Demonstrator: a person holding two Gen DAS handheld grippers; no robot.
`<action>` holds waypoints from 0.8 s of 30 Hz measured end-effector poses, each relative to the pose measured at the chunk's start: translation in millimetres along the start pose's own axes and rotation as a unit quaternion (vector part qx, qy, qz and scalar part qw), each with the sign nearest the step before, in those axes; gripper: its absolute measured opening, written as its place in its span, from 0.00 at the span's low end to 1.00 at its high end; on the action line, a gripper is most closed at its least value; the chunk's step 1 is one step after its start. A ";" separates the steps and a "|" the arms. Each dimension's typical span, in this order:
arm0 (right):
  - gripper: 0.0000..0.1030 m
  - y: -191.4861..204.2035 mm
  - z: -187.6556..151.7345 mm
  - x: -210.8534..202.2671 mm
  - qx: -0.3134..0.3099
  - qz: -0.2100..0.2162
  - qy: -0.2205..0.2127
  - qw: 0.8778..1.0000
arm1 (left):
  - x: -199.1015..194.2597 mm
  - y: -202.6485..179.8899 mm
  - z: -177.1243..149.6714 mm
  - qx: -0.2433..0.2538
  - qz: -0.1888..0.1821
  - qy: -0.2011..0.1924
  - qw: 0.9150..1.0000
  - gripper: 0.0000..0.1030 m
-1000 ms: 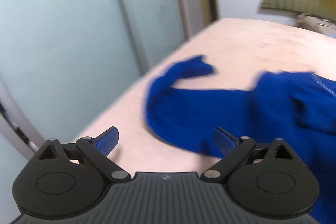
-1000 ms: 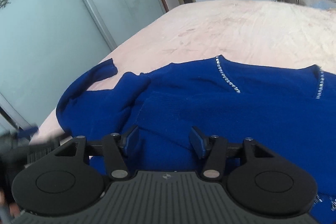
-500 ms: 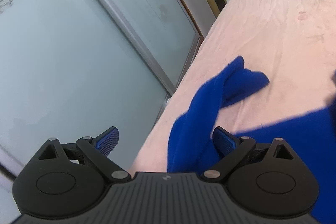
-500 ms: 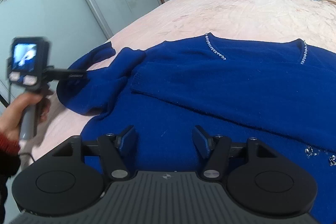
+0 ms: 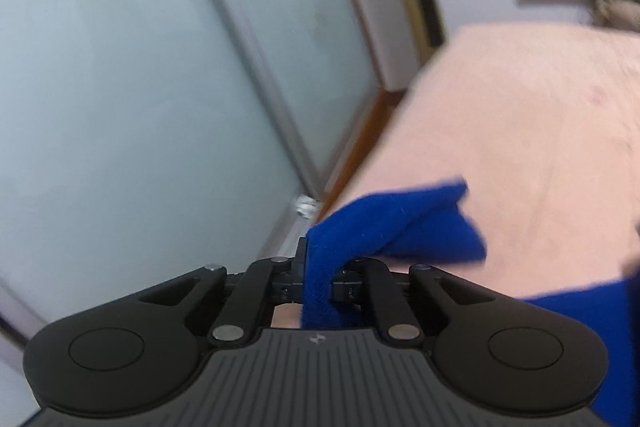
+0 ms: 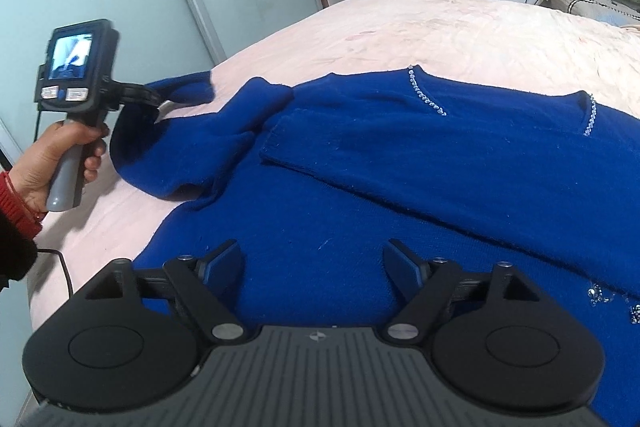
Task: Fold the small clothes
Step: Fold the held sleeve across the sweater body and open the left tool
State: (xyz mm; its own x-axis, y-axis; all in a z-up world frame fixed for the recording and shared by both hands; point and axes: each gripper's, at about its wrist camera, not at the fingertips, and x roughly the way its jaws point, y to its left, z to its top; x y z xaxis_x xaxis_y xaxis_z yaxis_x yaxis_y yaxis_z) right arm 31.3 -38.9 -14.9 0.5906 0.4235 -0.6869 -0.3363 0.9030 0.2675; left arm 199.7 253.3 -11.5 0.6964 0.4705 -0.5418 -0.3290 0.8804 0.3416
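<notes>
Blue sweater (image 6: 400,187): one; left gripper (image 5: 318,275) clamps its sleeve, right gripper (image 6: 312,263) opening, empty.

No readable words or numbers are showing anywhere. A small emblem is sitting on each gripper's ribbed body (image 6: 316,337), and the handheld screen (image 6: 72,57) is glowing, too blurred to read.

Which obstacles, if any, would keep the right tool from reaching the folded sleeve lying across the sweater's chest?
Probably none. The right tool, jaws opening with nothing between them, hovers over the sweater, and the folded sleeve lies uncovered just ahead.
</notes>
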 end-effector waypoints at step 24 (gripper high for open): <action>0.79 -50.4 2.1 -43.8 0.090 -0.036 -0.063 0.993 | -101.8 -11.9 40.2 -0.064 -0.062 -0.087 0.992 0.06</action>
State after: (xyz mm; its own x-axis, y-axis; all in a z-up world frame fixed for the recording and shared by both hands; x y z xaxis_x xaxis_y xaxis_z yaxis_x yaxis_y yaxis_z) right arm 23.9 -102.7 3.2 0.6997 0.3526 -0.6214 -0.1597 0.9249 0.3450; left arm 158.4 192.5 70.5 0.8321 0.3508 -0.4297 -0.3047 0.9363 0.1745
